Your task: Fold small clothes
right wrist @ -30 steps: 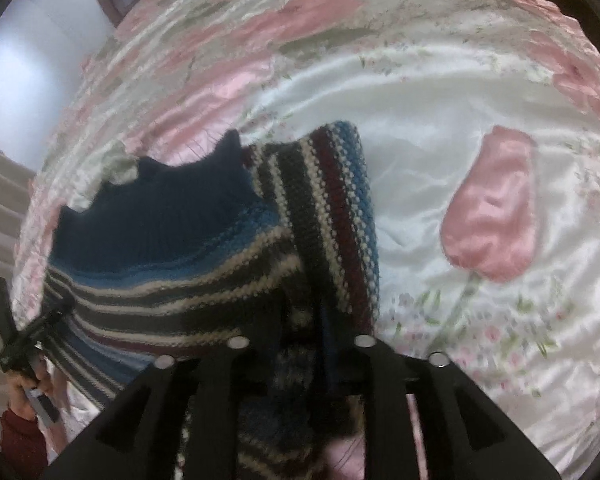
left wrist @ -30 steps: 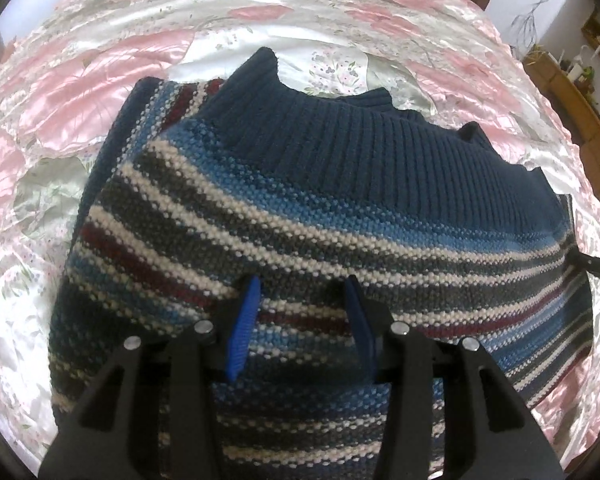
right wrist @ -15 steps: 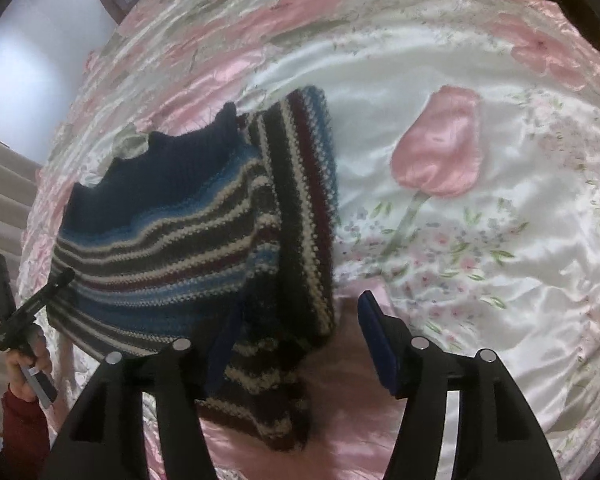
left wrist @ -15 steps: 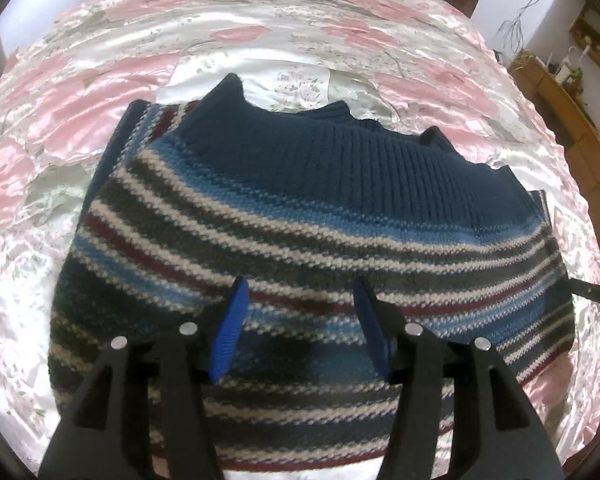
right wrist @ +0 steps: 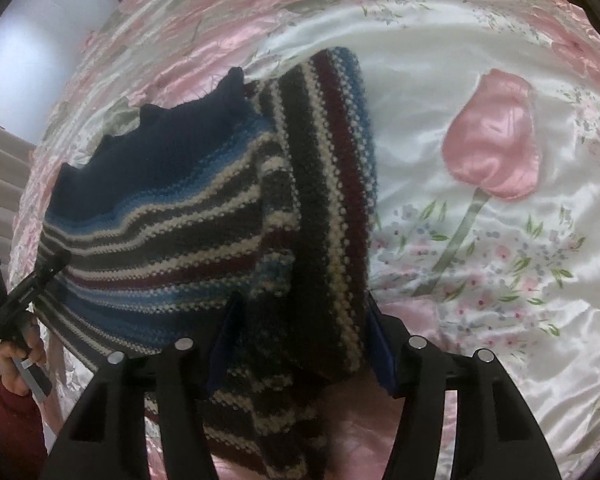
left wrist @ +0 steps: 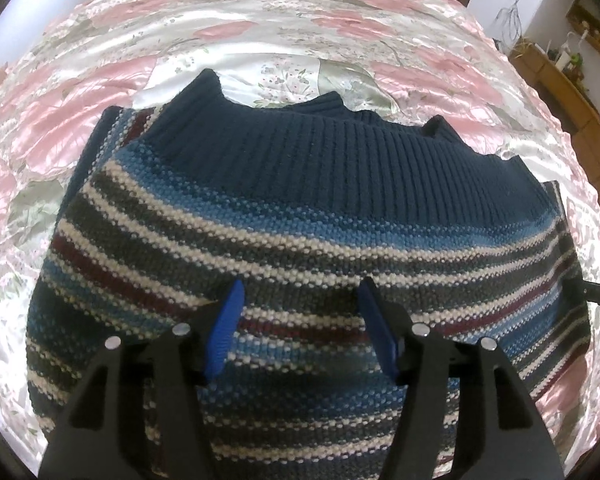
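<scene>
On a shiny pink-and-white floral satin bedspread (left wrist: 260, 40) lies the folded navy, cream and maroon striped knit sweater (left wrist: 300, 220), ribbed navy band toward the far side; the left gripper (left wrist: 300, 316) hovers over its near stripes, blue pads spread wide, nothing between them; from the right wrist view, the right gripper (right wrist: 296, 340) stands open too, its blue pads either side of the folded sleeve (right wrist: 328, 184), whether touching the knit cannot be told; a hand (right wrist: 20, 356) in a red sleeve holds the other tool at far left.
</scene>
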Motion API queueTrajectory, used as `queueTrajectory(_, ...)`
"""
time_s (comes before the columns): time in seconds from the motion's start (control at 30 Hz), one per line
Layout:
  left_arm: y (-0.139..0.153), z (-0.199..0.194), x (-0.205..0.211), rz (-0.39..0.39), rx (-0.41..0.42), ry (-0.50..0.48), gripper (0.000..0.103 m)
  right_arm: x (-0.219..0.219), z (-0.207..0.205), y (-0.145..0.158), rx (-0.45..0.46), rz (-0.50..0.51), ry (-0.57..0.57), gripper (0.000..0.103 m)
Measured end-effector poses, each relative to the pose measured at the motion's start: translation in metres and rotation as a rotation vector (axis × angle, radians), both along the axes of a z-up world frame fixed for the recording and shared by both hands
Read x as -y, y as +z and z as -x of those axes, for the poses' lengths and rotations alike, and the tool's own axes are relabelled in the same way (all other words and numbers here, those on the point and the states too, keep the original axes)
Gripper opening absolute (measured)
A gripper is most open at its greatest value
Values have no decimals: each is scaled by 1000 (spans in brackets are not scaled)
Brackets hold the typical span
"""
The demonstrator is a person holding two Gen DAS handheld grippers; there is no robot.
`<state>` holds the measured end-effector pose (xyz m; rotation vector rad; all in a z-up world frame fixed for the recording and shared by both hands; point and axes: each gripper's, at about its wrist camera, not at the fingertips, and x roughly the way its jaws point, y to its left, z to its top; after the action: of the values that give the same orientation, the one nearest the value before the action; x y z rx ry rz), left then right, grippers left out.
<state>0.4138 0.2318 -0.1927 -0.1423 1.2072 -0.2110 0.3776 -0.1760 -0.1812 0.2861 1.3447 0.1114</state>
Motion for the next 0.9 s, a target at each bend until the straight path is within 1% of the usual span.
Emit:
queueTrajectory(0.03, 0, 0, 0, 0, 3, -2, 60, -2, 0, -1, 4, 3, 3, 57)
queueTrajectory(0.13, 0, 1, 0, 0, 9, -7, 61, -7, -1, 0, 13, 11, 17, 48)
queueTrajectory(0.2, -1, 2, 0, 0, 12, -11, 61, -10, -1, 2, 20, 8, 31, 39)
queueTrajectory(0.3, -1, 2, 0, 2, 16, -15, 61, -11, 0, 9, 33, -3, 41, 32)
queueTrajectory(0.4, -1, 3, 0, 2, 18, -22, 61, -6, 3, 25, 74, -65, 32, 30)
queueTrajectory(0.47, 0, 4, 0, 3, 19, -27, 61, -3, 6, 39, 121, -112, 29, 30)
queueTrajectory(0.5, 0, 5, 0, 3, 19, -28, 61, -2, 8, 45, 141, -126, 29, 30)
queueTrajectory(0.57, 0, 6, -1, 4, 22, -32, 61, 0, 10, 46, 146, -128, 26, 30)
queueTrajectory(0.7, -1, 8, -1, 2, 27, -35, 62, 4, 11, 26, 93, -82, 13, 30)
queueTrajectory(0.8, -2, 9, 1, -3, 34, -41, 63, 9, 13, 8, 69, -75, -4, 30)
queueTrajectory(0.9, -2, 11, 2, -6, 41, -46, 64, 14, 15, -4, 65, -95, -22, 31)
